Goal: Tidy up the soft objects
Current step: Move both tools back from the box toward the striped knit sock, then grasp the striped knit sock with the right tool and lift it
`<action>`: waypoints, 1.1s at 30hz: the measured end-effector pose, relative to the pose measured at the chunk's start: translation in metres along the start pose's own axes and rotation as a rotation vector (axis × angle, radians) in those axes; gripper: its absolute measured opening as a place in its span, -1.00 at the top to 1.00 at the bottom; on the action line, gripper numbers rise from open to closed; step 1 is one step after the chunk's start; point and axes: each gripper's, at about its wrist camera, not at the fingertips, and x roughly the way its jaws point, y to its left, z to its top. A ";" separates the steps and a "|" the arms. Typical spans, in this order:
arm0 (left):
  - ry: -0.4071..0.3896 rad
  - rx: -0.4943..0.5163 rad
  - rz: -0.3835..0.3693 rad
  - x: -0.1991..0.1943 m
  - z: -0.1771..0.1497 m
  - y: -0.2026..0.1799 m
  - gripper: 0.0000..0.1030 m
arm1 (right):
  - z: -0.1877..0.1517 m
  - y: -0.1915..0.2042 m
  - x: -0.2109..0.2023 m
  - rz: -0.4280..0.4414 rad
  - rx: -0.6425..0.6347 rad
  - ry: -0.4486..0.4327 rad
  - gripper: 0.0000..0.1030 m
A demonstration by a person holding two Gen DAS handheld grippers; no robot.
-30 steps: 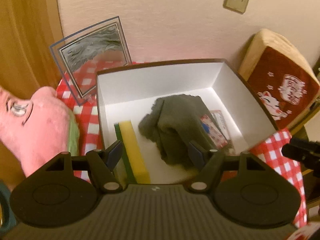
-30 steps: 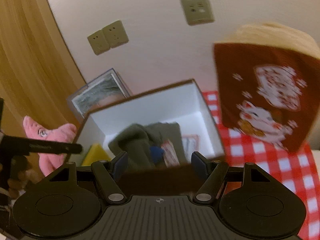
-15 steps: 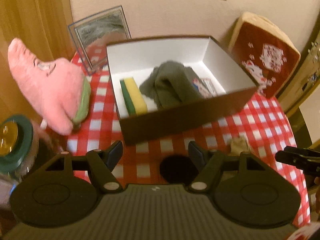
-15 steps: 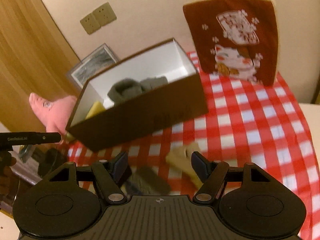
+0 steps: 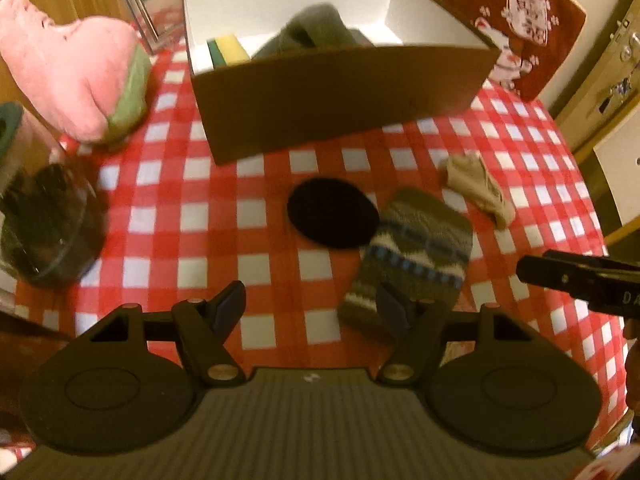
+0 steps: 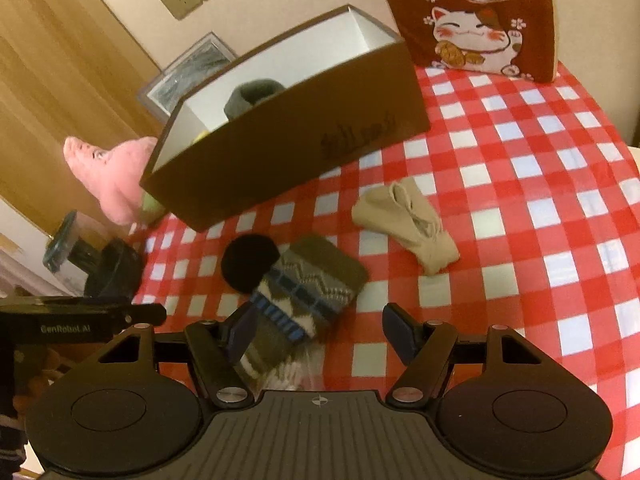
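The patterned knit sock (image 5: 412, 256) lay on the checked tablecloth (image 5: 192, 216) in front of the brown box (image 5: 340, 92), its far corner touching a flat black round pad (image 5: 332, 212), with a beige sock (image 5: 478, 188) just to its right. Inside the box a grey cloth (image 5: 316, 34) and a yellow-green sponge (image 5: 226, 50) already sat, so the loose soft things near the front were judged to be what remained to put away.

A second before, both cameras had looked down into the box from close above it. By this moment both had pulled back toward the near edge of the table and tipped down, so the box had slid toward the top of each view and the socks and pad had come into sight below it. That read as a turn from the box to the next item to collect.

The left gripper (image 5: 312, 304) hung over the cloth with its fingers spread wide and nothing between them, its right finger overlapping the near end of the patterned sock in the view. The right gripper (image 6: 320, 330) was likewise spread and empty, its left finger over that same sock. Their spread matched the earlier frames. The pink plush toy (image 5: 76, 68) lay left of the box, the red cat cushion (image 6: 472, 16) far right.
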 end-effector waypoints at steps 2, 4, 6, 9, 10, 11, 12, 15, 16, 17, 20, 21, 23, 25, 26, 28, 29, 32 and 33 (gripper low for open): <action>0.013 0.003 -0.001 0.003 -0.003 -0.002 -0.36 | -0.003 0.000 0.002 -0.005 0.000 0.005 -0.35; 0.020 0.008 -0.001 0.006 -0.005 -0.004 -0.36 | -0.006 -0.001 0.004 -0.007 -0.001 0.010 -0.35; 0.029 0.011 0.003 0.009 -0.007 -0.006 -0.36 | -0.008 -0.001 0.005 -0.010 -0.005 0.012 -0.35; 0.037 0.008 -0.001 0.013 -0.010 -0.007 -0.36 | -0.010 -0.002 0.008 -0.005 -0.001 0.018 -0.35; 0.041 0.009 -0.001 0.015 -0.010 -0.007 -0.36 | -0.011 -0.003 0.010 -0.002 0.004 0.020 -0.34; 0.044 0.008 0.002 0.017 -0.010 -0.007 -0.36 | -0.012 -0.003 0.012 0.002 0.011 0.025 -0.32; 0.047 0.009 0.005 0.019 -0.011 -0.007 -0.36 | -0.013 -0.004 0.015 0.004 0.018 0.030 -0.22; 0.055 0.007 0.010 0.024 -0.012 -0.007 -0.36 | -0.016 -0.006 0.023 0.014 0.043 0.049 -0.09; 0.058 0.006 0.010 0.025 -0.012 -0.007 -0.36 | -0.016 -0.007 0.026 0.017 0.051 0.057 -0.06; 0.060 0.007 0.010 0.026 -0.011 -0.007 -0.36 | -0.017 -0.007 0.028 0.020 0.053 0.061 -0.05; 0.062 0.008 0.006 0.029 -0.010 -0.008 -0.36 | -0.016 -0.007 0.032 0.021 0.051 0.061 0.00; 0.063 0.010 0.003 0.030 -0.009 -0.008 -0.36 | -0.015 -0.007 0.034 0.022 0.053 0.064 0.01; 0.066 0.014 0.003 0.033 -0.007 -0.009 -0.36 | -0.014 -0.008 0.036 0.025 0.062 0.064 0.01; 0.070 0.017 0.004 0.036 -0.006 -0.010 -0.36 | -0.013 -0.010 0.039 0.030 0.074 0.068 0.02; 0.072 0.017 0.005 0.038 -0.005 -0.010 -0.36 | -0.012 -0.011 0.041 0.030 0.082 0.071 0.02; 0.075 0.017 0.007 0.042 -0.004 -0.011 -0.36 | -0.011 -0.013 0.046 0.034 0.096 0.072 0.05; 0.077 0.018 0.007 0.044 -0.004 -0.011 -0.36 | -0.010 -0.014 0.048 0.037 0.102 0.070 0.06; 0.078 0.020 0.011 0.049 -0.001 -0.011 -0.36 | -0.009 -0.016 0.057 0.048 0.122 0.071 0.14; 0.079 0.019 0.014 0.051 0.000 -0.011 -0.36 | -0.008 -0.016 0.060 0.053 0.128 0.070 0.17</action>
